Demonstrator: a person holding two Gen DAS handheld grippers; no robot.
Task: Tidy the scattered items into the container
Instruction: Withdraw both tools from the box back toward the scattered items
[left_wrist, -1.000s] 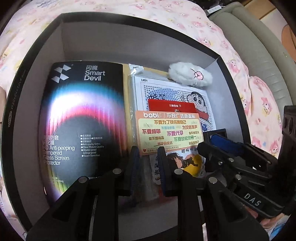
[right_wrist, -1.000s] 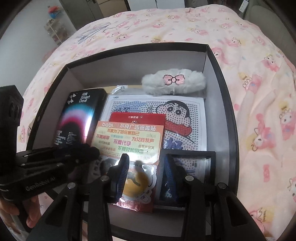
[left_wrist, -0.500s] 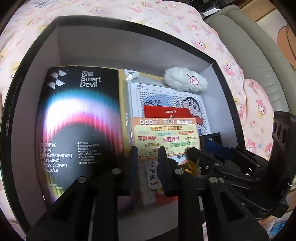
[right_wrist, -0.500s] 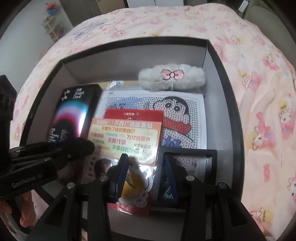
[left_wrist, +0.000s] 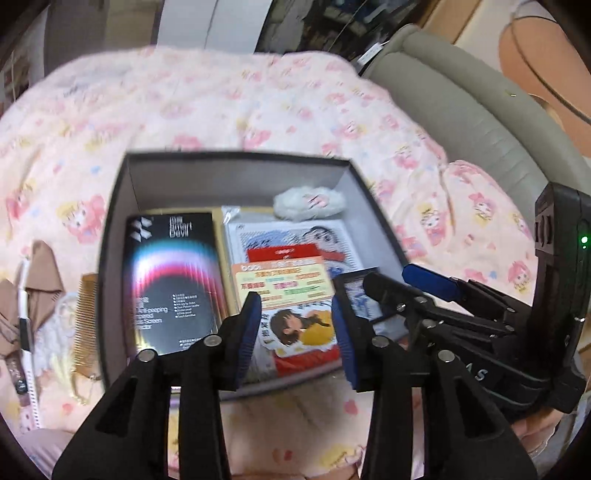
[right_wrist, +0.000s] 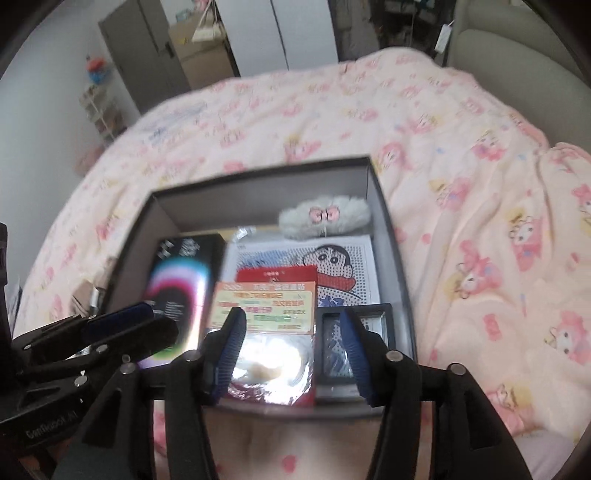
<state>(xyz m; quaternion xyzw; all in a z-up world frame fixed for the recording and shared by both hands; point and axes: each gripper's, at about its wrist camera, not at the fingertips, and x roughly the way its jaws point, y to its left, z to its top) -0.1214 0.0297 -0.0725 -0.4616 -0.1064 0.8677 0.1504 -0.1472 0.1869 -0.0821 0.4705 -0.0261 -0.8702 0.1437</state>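
Both grippers hang above the near edge of the dark box (left_wrist: 114, 229) on the pink bed (right_wrist: 480, 221). The left gripper (left_wrist: 295, 332) and right gripper (right_wrist: 291, 350) hold nothing; their jaws are opening. Nearest in the box lie a glossy sticker packet (right_wrist: 273, 373) and a small black frame (right_wrist: 373, 321), then an orange card (left_wrist: 282, 282), the black screen-protector box (left_wrist: 173, 277), a cartoon dot sheet (right_wrist: 343, 258), and farthest a white fluffy hairband (right_wrist: 325, 218). A comb (left_wrist: 85, 321) lies outside, left of the box.
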